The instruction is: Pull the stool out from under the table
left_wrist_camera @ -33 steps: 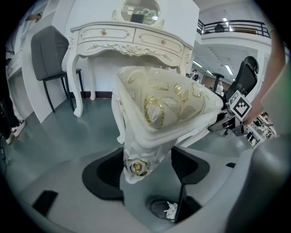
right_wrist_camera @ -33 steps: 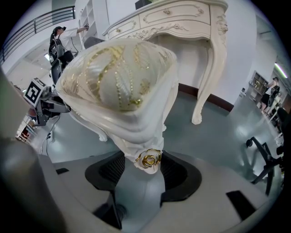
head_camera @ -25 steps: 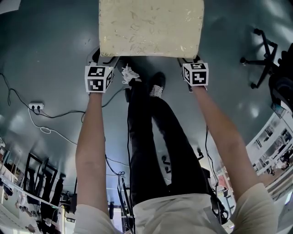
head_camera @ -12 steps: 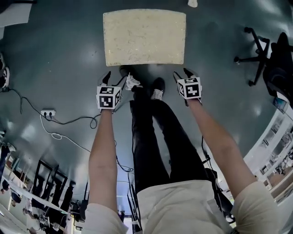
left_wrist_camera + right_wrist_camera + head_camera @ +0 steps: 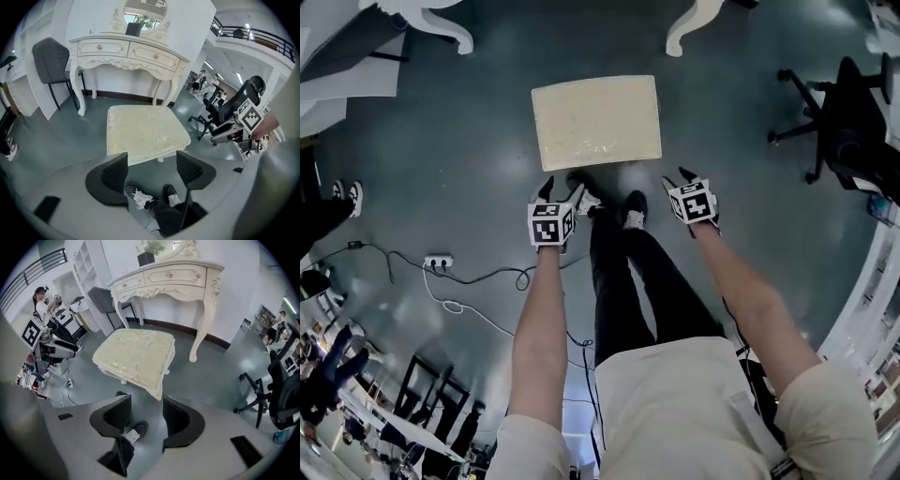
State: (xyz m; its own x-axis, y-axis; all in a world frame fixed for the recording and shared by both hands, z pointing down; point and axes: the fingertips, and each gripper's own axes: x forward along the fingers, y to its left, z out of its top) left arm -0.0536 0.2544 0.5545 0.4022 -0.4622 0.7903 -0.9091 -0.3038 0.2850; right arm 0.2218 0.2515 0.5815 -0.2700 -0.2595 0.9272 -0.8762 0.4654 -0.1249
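The stool [image 5: 596,122], with a cream cushion on white legs, stands on the grey floor in front of the white dressing table [image 5: 129,51], clear of its legs. In the head view my left gripper [image 5: 561,189] hangs just short of the stool's near left corner, apart from it. My right gripper [image 5: 677,178] hangs off the near right corner, also apart. In the left gripper view the stool [image 5: 145,131] lies beyond the open left gripper [image 5: 151,166]. In the right gripper view the right gripper [image 5: 146,411] is closing with nothing between its jaws, the stool [image 5: 136,357] ahead.
The table's white legs [image 5: 450,23] stand beyond the stool. A black office chair [image 5: 834,112] is at the right. A power strip [image 5: 439,262] and cables lie on the floor at the left. The person's shoes [image 5: 586,199] are just behind the stool. A grey chair [image 5: 54,61] stands left of the table.
Both grippers were at the stool's near corners and have come away from it. The stool now looks smaller and farther off, with the table's legs in view beyond it.
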